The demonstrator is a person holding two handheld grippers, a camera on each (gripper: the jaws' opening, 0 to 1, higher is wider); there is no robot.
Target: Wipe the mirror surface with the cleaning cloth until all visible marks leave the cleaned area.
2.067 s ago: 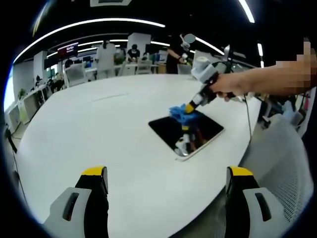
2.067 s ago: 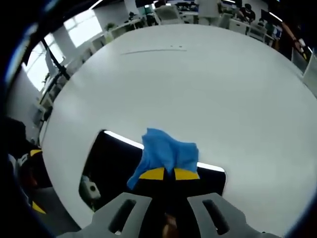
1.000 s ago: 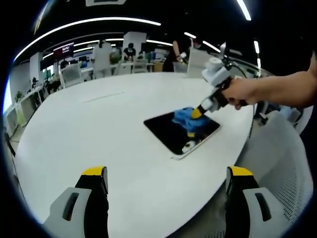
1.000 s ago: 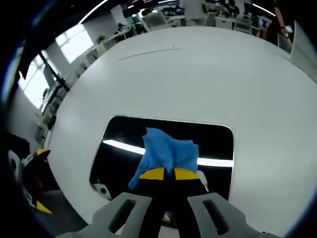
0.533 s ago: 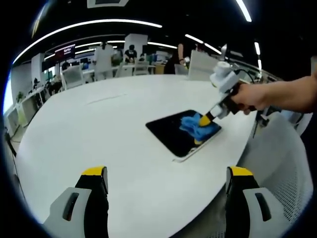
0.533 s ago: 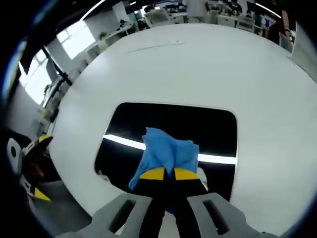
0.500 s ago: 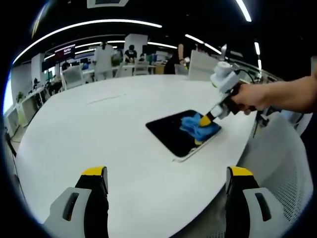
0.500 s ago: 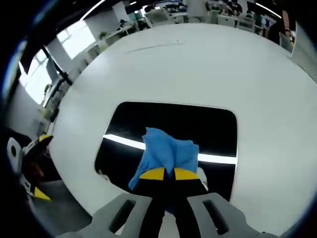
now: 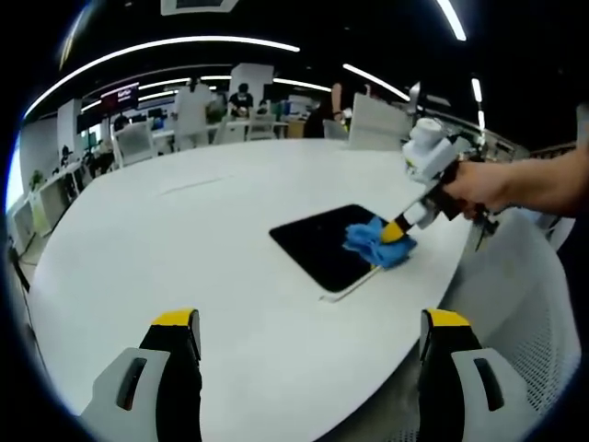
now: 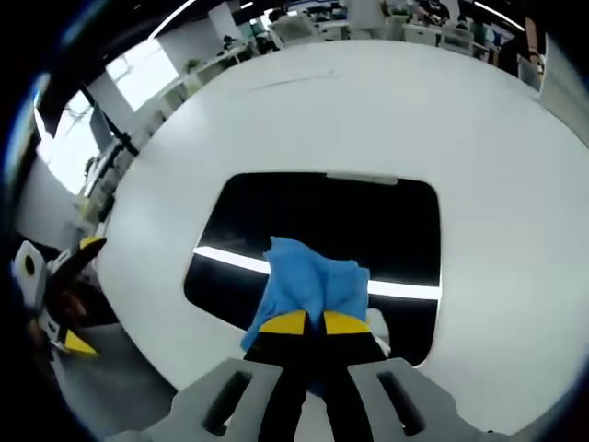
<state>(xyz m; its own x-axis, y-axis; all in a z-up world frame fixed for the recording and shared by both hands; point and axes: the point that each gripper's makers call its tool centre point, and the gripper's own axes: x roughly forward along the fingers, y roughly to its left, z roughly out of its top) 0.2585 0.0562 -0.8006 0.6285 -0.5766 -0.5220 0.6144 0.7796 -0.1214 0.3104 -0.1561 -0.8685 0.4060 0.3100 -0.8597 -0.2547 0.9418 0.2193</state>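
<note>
Mirror (image 10: 322, 221) partly under blue cloth (image 10: 313, 281) pinched in right gripper (image 10: 306, 322) fingers; left gripper (image 9: 308, 322) fingers wide.

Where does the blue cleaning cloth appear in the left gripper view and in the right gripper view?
Left gripper view: the cleaning cloth is right of centre, at the mirror's right end, under the right gripper.
Right gripper view: the cloth is at lower centre, pinched in that gripper's yellow-tipped fingers.
Shared landmark: the dark mirror on the white table.

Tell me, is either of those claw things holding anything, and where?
The right gripper pinches the blue cloth by its bunched near end, over the mirror. The left gripper holds nothing.
</note>
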